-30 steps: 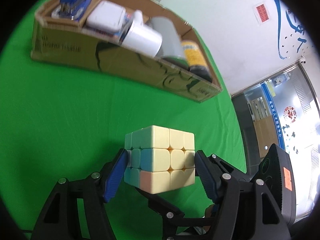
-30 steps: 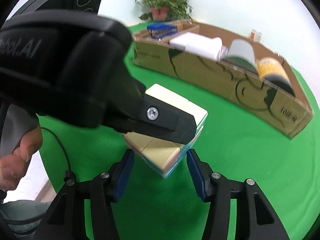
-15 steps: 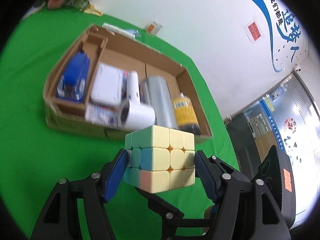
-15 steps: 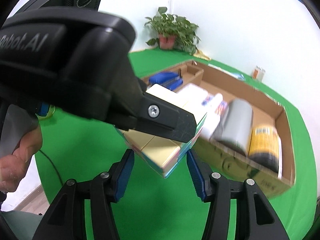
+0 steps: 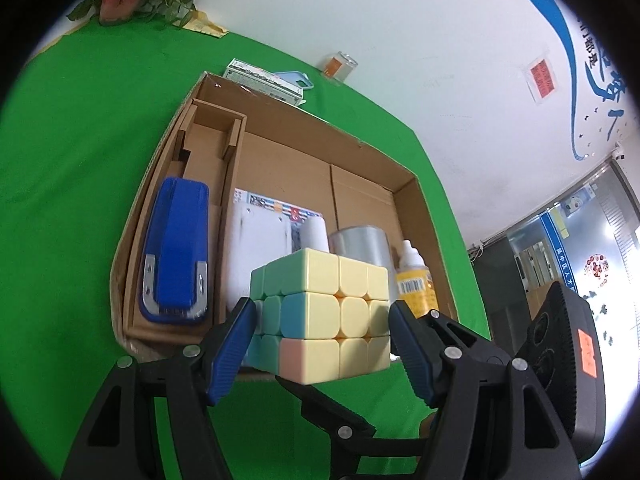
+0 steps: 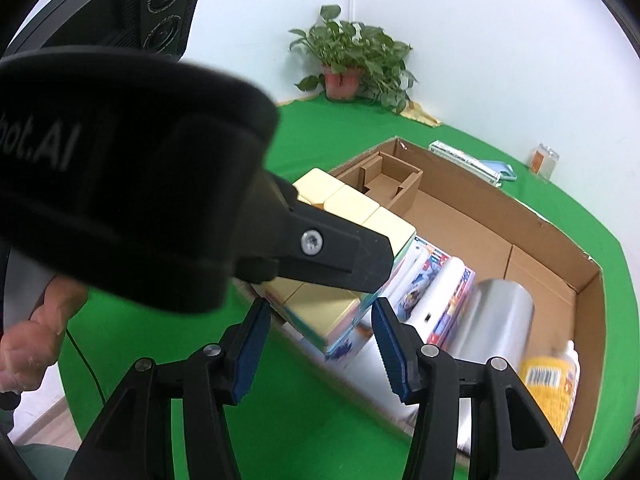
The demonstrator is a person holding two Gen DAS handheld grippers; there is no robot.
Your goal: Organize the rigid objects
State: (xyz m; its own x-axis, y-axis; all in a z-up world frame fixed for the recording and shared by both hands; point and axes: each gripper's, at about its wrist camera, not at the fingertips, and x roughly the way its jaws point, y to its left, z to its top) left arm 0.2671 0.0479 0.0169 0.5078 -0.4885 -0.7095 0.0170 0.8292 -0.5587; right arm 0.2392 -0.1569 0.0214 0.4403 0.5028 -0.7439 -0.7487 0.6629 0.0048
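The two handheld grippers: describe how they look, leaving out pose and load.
Both the left gripper and the right gripper are matte black plastic with triangular cut-out fingers, silver screw heads and ribbed blue pads. The left gripper's body carries white lettering ending "bot.AI"; the right gripper's ribbed housing bears an orange sticker. A thin black cable hangs near the person's bare hand.

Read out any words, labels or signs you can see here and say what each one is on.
"bot.AI": left gripper's housing, partly cut off.
Blue brush characters on the wall: unreadable.
Red notice: too small.
Yellow bottle's label: barcode only, text blurred.
Printed packet: blurred.
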